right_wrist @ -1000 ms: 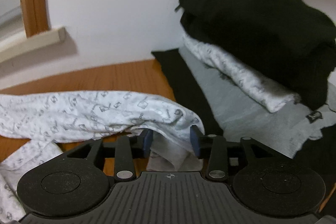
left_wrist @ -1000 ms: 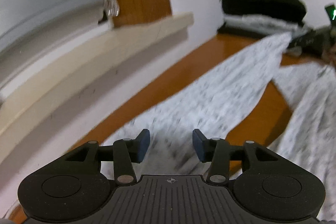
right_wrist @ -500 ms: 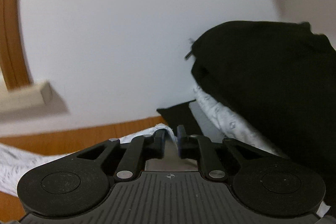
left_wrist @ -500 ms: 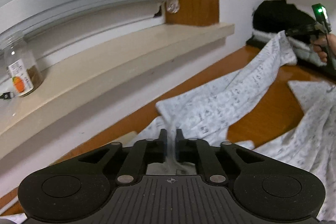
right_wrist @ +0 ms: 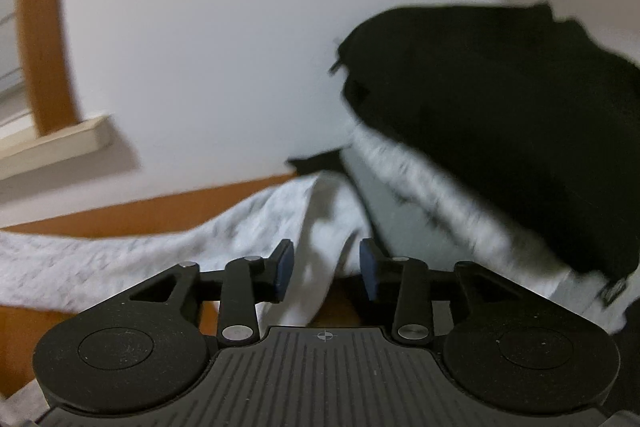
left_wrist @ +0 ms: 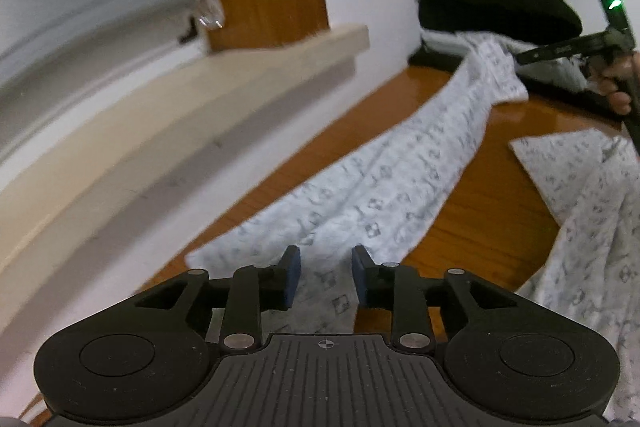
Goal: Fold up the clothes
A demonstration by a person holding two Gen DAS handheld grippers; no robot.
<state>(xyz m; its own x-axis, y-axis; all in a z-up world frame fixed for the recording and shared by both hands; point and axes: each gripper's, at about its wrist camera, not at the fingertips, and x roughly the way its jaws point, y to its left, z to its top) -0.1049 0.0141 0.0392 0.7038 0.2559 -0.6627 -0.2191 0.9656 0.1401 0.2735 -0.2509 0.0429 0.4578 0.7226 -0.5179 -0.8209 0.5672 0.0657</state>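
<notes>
1. Two tongs work one printed white garment (left_wrist: 404, 187) that lies stretched in a long band across the wooden surface (left_wrist: 492, 203), from the near left toward the far right.
2. Left tongs (left_wrist: 326, 277) stand partly apart and have just been opening; the near end of the cloth lies under and between the pads, but neither pad presses on it, so I judge that end to be let go.
3. Right tongs (right_wrist: 326, 273) are likewise partly apart and have just been opening. A fold of the cloth's far end hangs in the gap; it is blurred, yet the pads look clear of it.
4. In the left wrist view, the person's hand (left_wrist: 618, 87) with the right tongs is at the far right, just beside the band's far end, which rests against the stack.
5. That pile of clothes (right_wrist: 480, 163), black over pale grey, sits at the far right by the wall, probably kept there as the finished pile.
6. Being spread taut between both ends, the band seems to have been laid out straight so that a clean fold can follow.
7. More of the same print (left_wrist: 592, 211) lies at the near right, apart from the band across bare wood; whether it joins the band I cannot tell.
</notes>
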